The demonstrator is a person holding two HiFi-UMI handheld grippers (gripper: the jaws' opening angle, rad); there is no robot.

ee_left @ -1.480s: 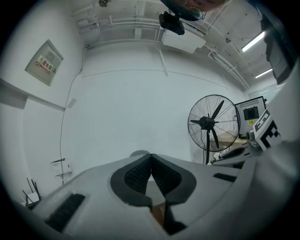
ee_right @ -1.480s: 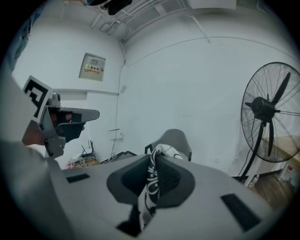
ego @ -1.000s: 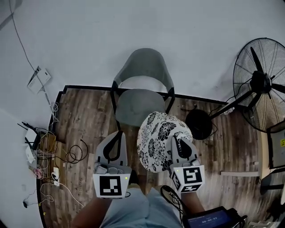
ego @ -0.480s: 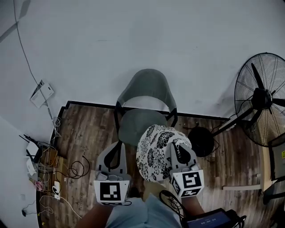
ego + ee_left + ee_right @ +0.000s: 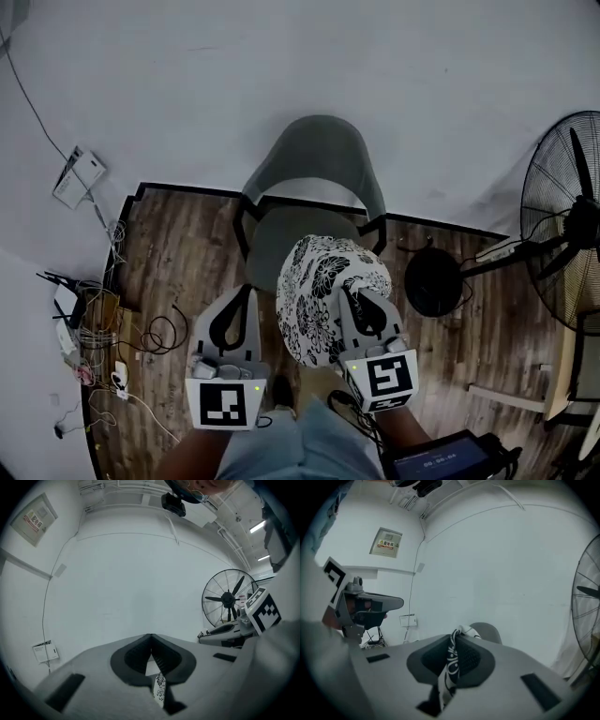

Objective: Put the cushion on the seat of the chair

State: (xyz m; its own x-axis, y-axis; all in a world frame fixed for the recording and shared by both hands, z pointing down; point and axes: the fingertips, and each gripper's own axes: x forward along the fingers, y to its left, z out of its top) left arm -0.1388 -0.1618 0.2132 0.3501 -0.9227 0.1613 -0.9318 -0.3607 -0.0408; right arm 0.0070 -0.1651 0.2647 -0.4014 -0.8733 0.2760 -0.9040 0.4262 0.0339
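Between right fingers (image 5: 474,658), cushion (image 5: 450,669) edge.

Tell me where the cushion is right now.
In the head view the cushion hangs at centre, pinched in the right gripper, just in front of the grey chair; the left gripper is beside it on the left.

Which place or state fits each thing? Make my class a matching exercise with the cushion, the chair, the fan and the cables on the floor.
Things
1. cushion
2. chair
3. fan
4. cables

Places or states
A. stands against the wall, seat bare
B. lie on the floor at the head view's left
C. clamped in the right gripper
D. stands at the head view's far right

Pairs: 1-C, 2-A, 3-D, 4-B
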